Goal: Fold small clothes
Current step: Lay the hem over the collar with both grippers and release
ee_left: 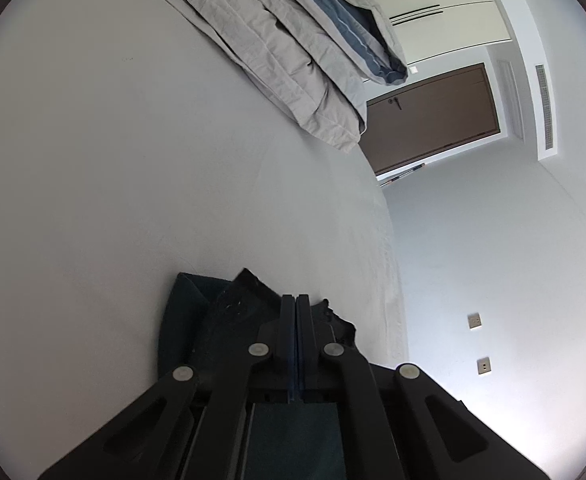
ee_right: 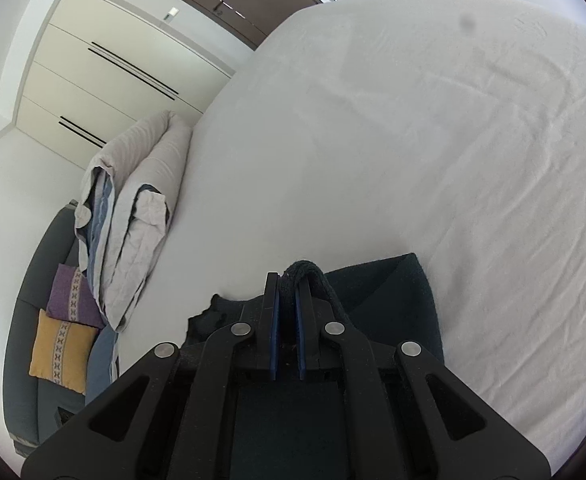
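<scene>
A: Two grippers logged, each with a share of one dark navy knitted garment [ee_right: 389, 300]. It lies at the bottom centre of both views, on the white bed sheet [ee_right: 373, 140].

B: Left gripper [ee_left: 295, 300]?

A: Fingers pressed fully together, no gap showing. The garment's ragged dark edge sits directly behind and beside the tips, but whether cloth is pinched between them I cannot tell from this view.

B: Right gripper [ee_right: 287, 280]?

A: Fingers clenched on a rolled, thick hem of the same garment; the fold bulges up between the blue pads [ee_right: 274, 320] and arches over the tips. The rest of the cloth spreads flat to the lower right of the frame.

B: Surroundings?

A: A folded grey-and-blue quilt [ee_left: 293, 52] lies at the top centre of the left wrist view, at the bed's edge. A brown wooden door [ee_left: 433, 116] stands upper right. In the right wrist view, a purple cushion [ee_right: 73, 296] and a mustard cushion [ee_right: 61, 352] rest on a grey sofa [ee_right: 25, 380], lower left; cream cupboard doors [ee_right: 105, 68] sit upper left.
</scene>
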`<move>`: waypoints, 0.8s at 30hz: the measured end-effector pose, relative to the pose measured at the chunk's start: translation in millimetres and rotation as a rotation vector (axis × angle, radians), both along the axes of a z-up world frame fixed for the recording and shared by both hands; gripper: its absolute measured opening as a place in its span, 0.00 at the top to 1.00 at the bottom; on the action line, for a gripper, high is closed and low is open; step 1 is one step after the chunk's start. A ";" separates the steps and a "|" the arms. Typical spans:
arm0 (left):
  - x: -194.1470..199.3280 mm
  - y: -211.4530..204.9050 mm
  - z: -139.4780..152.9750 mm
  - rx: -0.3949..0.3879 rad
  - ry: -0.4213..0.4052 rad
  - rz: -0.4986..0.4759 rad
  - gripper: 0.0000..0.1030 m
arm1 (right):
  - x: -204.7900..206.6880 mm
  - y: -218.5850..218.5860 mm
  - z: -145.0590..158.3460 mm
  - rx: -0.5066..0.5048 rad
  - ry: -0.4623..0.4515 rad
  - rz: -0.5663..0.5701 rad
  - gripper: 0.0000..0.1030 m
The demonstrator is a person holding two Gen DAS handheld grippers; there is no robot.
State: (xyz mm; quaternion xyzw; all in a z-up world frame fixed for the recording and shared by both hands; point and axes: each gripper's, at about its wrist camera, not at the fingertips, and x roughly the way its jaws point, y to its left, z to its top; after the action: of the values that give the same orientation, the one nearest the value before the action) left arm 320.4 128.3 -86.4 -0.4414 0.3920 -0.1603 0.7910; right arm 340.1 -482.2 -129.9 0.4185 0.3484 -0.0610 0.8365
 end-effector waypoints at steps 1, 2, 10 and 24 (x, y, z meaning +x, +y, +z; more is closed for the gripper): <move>0.1 -2.5 -3.1 0.015 0.001 -0.002 1.00 | 8.1 -0.5 -9.8 -0.008 0.029 -0.005 0.91; -0.9 -5.6 -5.3 0.036 0.001 -0.004 1.00 | 17.8 -3.4 -22.8 -0.001 0.063 -0.013 0.90; -22.3 -26.9 -17.0 0.168 -0.001 -0.059 0.64 | 19.8 3.5 -33.4 -0.140 0.049 -0.009 0.44; -73.9 -30.1 -21.1 0.276 -0.025 -0.070 0.44 | -20.6 66.7 3.0 -0.454 0.102 0.128 0.33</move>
State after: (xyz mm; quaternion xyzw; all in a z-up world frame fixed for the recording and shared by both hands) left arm 246.5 98.3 -107.4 -0.3126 0.4156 -0.1377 0.8430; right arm 319.5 -415.5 -126.9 0.1933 0.3934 -0.1056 0.8926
